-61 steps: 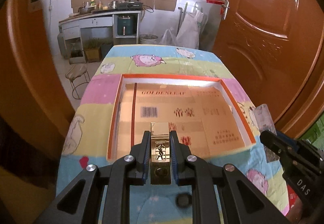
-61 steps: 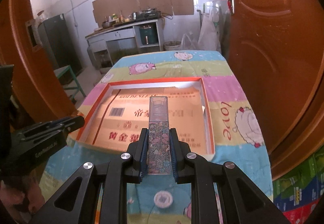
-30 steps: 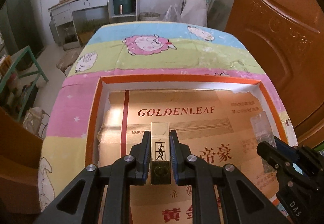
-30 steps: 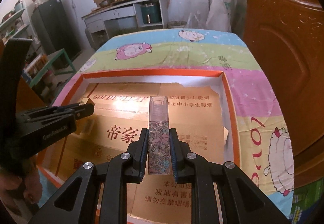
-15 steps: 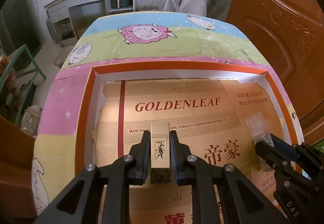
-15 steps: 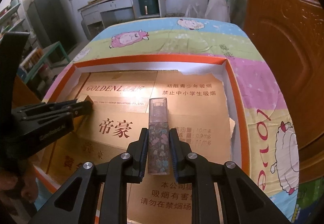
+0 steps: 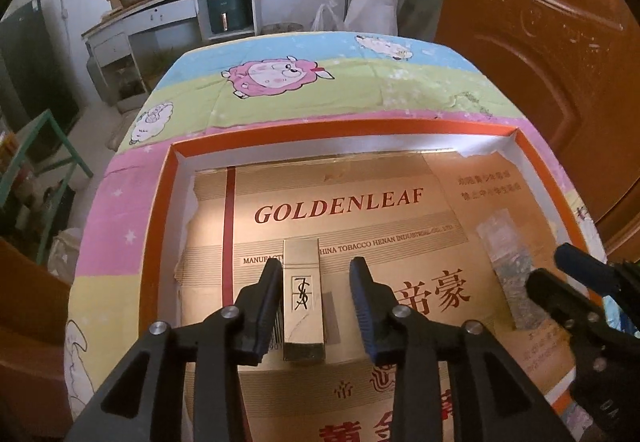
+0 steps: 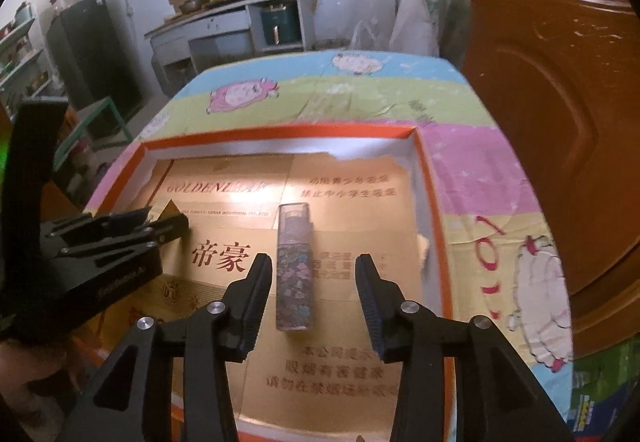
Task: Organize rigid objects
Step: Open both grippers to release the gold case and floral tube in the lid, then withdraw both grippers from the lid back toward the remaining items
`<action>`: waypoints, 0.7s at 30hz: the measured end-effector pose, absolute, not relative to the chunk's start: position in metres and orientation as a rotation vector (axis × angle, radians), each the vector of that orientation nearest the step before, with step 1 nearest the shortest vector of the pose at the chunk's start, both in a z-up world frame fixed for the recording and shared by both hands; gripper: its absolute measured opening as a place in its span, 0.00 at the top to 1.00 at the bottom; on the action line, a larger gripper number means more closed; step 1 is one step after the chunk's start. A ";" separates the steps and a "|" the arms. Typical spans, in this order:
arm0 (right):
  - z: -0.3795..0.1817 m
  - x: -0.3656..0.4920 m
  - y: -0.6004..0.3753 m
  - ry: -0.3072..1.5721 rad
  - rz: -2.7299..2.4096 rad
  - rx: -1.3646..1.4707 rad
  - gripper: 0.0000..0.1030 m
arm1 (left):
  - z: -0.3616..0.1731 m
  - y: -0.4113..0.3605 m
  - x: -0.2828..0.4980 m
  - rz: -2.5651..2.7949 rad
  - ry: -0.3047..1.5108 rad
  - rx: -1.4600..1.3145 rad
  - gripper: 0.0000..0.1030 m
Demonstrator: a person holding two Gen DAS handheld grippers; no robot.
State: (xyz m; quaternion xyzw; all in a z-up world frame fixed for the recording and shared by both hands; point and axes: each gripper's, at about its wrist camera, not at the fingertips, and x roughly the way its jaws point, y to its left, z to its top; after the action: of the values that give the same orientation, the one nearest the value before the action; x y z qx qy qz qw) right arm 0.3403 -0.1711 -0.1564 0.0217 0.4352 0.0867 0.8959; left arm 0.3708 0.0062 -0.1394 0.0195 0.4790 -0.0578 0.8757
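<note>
Now both hand-held grippers hover over a shallow orange-rimmed box that sits on a table covered by a pastel cartoon-sheep cloth. Flattened gold cardboard printed "GOLDENLEAF" lines the box floor.

From the left wrist view, the left hand-held gripper has just been opening and its jaws stand spread. A gold rectangular case with a black monogram lies flat on the cardboard between them, right beside the left finger and clear of the right one.

From the right wrist view, the right hand-held gripper has likewise just been opening, jaws spread. A slim floral-patterned bottle with a clear cap lies lengthwise on the cardboard between the 2 fingers, nearer the left finger, with neither pad pressing on it.

An orange door stands at the right.
</note>
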 end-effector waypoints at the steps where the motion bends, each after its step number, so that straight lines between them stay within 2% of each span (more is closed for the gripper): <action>1: -0.153 0.336 -0.174 0.895 0.177 0.055 0.56 | -0.138 0.008 0.370 -0.125 1.000 0.027 0.66; 3: -0.149 0.330 -0.178 0.890 0.174 0.070 0.56 | -0.134 0.012 0.367 -0.135 0.992 -0.001 0.63; 6: -0.143 0.316 -0.182 0.882 0.169 0.082 0.56 | -0.120 0.014 0.357 -0.130 0.938 -0.014 0.40; 7: -0.141 0.312 -0.183 0.880 0.169 0.086 0.56 | -0.114 0.015 0.353 -0.132 0.919 -0.015 0.38; 21: -0.104 0.239 -0.187 0.810 0.171 0.081 0.56 | -0.063 0.021 0.280 -0.194 0.824 -0.063 0.38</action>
State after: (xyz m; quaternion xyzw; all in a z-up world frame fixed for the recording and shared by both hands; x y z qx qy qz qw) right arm 0.2386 -0.1874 -0.1044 0.0394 0.3932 0.0829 0.9149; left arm 0.2804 0.0215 -0.0627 -0.0305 0.3995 -0.0943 0.9114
